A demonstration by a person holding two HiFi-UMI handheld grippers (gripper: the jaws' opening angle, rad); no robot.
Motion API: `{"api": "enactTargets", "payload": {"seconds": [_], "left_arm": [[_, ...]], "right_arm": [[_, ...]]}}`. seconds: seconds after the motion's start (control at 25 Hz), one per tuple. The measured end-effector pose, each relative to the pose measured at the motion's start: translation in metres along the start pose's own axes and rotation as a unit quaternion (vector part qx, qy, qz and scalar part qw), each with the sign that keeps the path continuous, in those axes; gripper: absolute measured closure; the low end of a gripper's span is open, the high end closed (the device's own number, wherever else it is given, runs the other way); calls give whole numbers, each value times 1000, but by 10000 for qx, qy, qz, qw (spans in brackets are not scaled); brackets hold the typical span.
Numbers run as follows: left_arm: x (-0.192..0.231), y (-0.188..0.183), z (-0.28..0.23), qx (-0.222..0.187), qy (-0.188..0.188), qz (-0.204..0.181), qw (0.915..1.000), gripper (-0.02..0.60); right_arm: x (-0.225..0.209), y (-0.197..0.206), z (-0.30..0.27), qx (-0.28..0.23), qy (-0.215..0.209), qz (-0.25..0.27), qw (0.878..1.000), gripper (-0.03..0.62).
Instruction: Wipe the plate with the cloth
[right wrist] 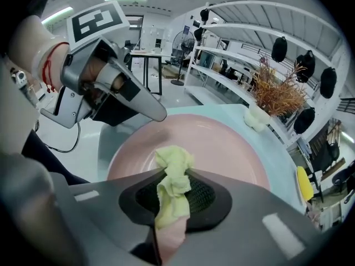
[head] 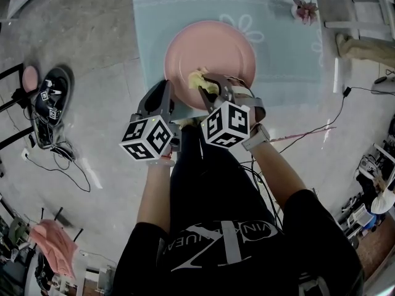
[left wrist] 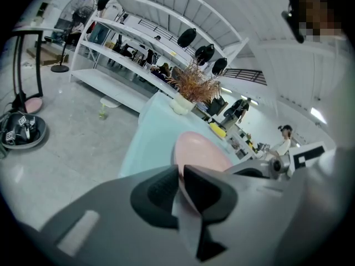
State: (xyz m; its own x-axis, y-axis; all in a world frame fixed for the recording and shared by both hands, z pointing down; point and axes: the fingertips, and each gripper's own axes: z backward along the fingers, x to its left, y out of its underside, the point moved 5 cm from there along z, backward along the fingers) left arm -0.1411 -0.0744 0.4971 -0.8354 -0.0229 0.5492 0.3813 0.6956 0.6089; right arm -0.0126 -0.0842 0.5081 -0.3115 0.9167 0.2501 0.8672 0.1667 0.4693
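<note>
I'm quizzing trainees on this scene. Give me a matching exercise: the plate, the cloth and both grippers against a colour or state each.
Things:
1. plate
2. cloth
3. left gripper
4. right gripper

Colour or state:
A. shut on the cloth
B. pale yellow-green
C. pink
D. shut on the plate's near rim

Pairs: 1-C, 2-B, 3-D, 4-A
</note>
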Motion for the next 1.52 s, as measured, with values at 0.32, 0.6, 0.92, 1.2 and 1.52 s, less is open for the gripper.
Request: {"api": "enactTargets", "payload": {"seconds": [0.32, 0.6, 0.92, 1.2, 1.52], "left_arm": [[1, 1, 1, -21, 89, 31, 10000, 581], [3, 1, 2, -77, 140, 260, 9995, 581], [5, 3, 9, -321, 87, 550, 9979, 581], [3, 10, 17, -311, -62, 607, 9977, 581], [-3, 11, 32, -385, -192, 600, 9973, 581]], "right_arm": [[-37, -10, -16, -109, 314, -229, 9992, 514], [-62, 11, -10, 79, 703, -572, 9959, 514], [-35, 30, 9, 167, 496, -433, 9977, 516], [2, 30, 20, 143, -203, -107, 9996, 514], [20, 31, 26, 568, -870, 494, 9934, 514]]}}
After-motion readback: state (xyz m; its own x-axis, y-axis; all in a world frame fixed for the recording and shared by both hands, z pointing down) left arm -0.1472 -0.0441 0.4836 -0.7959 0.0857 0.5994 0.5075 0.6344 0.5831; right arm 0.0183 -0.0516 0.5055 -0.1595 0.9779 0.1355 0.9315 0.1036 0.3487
